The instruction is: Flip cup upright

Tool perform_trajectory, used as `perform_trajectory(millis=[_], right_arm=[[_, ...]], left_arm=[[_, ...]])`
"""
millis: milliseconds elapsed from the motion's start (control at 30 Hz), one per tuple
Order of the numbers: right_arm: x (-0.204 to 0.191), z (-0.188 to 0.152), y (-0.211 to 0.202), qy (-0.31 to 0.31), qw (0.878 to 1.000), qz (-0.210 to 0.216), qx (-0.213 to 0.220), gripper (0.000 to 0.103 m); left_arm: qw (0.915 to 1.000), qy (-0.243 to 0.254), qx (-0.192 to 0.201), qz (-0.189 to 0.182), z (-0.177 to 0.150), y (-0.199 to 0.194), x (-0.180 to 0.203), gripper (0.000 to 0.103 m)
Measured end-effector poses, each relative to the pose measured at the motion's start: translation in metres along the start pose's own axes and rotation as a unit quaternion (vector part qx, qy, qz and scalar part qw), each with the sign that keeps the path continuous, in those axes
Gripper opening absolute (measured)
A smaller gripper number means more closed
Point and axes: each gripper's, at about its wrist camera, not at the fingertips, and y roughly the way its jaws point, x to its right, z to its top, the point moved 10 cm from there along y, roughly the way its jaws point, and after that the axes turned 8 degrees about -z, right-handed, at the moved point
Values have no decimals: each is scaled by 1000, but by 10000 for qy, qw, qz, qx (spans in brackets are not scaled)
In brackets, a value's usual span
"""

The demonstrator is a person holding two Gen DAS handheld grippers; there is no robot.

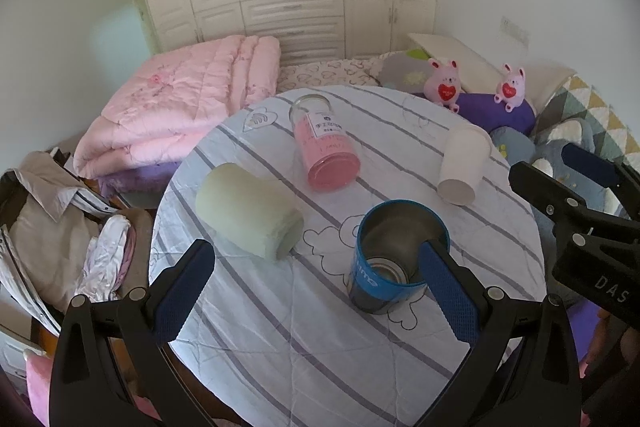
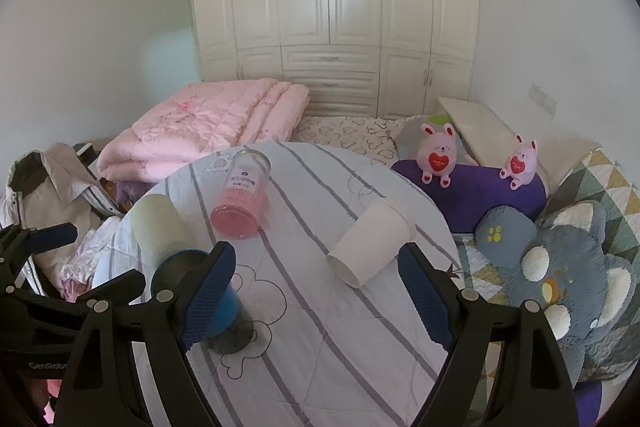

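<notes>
Left gripper [image 1: 320, 291]: black frame, blue textured pads, jaws spread wide over the near part of the round table; its right pad [image 1: 448, 291] overlaps the rim of the blue cup in the left wrist view, contact not certain.
Right gripper [image 2: 320, 287]: same build, jaws spread wide and holding nothing, aimed toward the white cup.
Table: round top under a pale blue cloth with grey stripes and outline cartoon drawings [image 1: 304, 339].
Blue metal cup with a steel interior [image 1: 394, 259]: standing upright, mouth open upward, near the front middle of the table.
Pale green frosted cup [image 1: 248, 211]: lying on its side near the left edge, apart from the blue cup.
White paper cup [image 2: 370, 241]: lying on its side toward the right edge, one round end turned to the cameras.
Clear glass jar part filled with pink [image 1: 324, 143]: lying on its side toward the far middle of the table, white label up.
Beyond the table: folded pink quilt [image 1: 180, 107] far left on the bed; two pink plush rabbits with red hearts [image 2: 438, 153] on a purple cushion far right; cream wardrobe [image 2: 332, 7] against the back wall.
</notes>
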Motion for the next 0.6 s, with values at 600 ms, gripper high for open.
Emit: perform_trajectory(millis=[600], right_arm=[[-4,7,-32,1,9975,-83,708,85]], left_arm=[[9903,234,1370,59,15,-44,6,103]])
